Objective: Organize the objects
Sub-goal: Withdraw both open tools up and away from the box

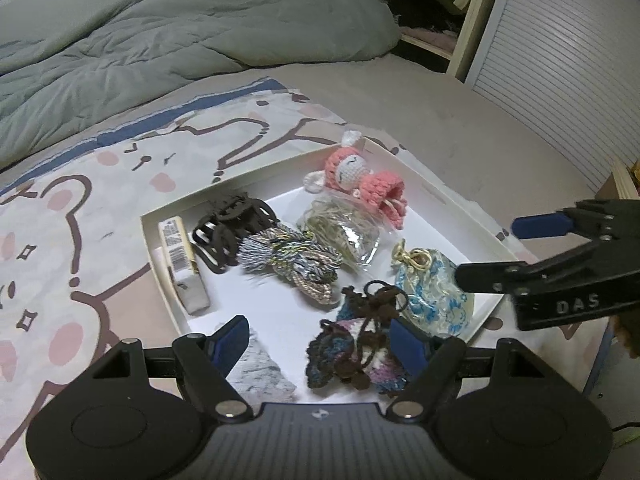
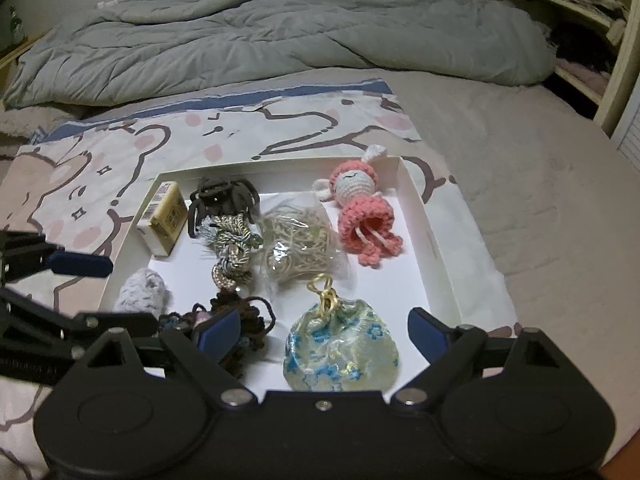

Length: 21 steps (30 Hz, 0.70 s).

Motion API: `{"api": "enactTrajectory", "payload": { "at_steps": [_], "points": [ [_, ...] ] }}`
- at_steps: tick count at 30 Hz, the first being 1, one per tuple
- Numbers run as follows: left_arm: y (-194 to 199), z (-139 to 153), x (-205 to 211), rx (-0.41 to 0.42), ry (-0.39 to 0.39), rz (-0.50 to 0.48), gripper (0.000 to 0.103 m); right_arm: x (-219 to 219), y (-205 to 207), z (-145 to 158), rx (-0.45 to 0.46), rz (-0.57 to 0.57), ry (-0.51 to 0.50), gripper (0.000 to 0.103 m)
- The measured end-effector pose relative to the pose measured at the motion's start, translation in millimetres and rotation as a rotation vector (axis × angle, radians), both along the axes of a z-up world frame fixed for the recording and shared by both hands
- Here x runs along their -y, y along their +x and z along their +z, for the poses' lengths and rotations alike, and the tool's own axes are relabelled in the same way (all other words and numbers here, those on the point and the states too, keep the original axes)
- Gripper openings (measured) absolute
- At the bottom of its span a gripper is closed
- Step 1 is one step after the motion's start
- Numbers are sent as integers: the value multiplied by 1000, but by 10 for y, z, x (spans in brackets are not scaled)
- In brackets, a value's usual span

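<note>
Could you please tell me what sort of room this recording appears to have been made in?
Most likely a bedroom: the white tray sits on a bed, with a rumpled grey duvet behind it and cluttered shelves at the side.

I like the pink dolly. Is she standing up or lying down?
Lying down. The pink crochet doll lies flat on the floor of the white tray, head toward the far rim.
</note>
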<state>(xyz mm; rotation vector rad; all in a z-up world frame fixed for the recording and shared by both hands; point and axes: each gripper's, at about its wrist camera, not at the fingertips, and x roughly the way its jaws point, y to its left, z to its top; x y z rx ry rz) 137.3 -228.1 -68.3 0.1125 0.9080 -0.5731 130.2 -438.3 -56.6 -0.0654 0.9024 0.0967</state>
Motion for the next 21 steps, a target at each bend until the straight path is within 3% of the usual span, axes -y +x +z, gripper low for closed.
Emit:
{"api": "enactTrajectory", "payload": {
  "at_steps": [6, 12, 16, 21],
  "points": [
    [-14, 221, -186, 32, -16, 37, 81, 0, -142, 167, 48, -33, 6, 92],
    [-150, 546, -434, 98, -30, 89, 95, -129, -320, 438, 129, -51, 23, 98],
    [-276, 716, -582, 137, -12, 116, 101, -263, -434, 538, 143, -55, 46, 99],
    [-440, 829, -751, 180, 32, 151, 103, -422, -613, 600, 162, -68, 7, 99]
  ]
}}
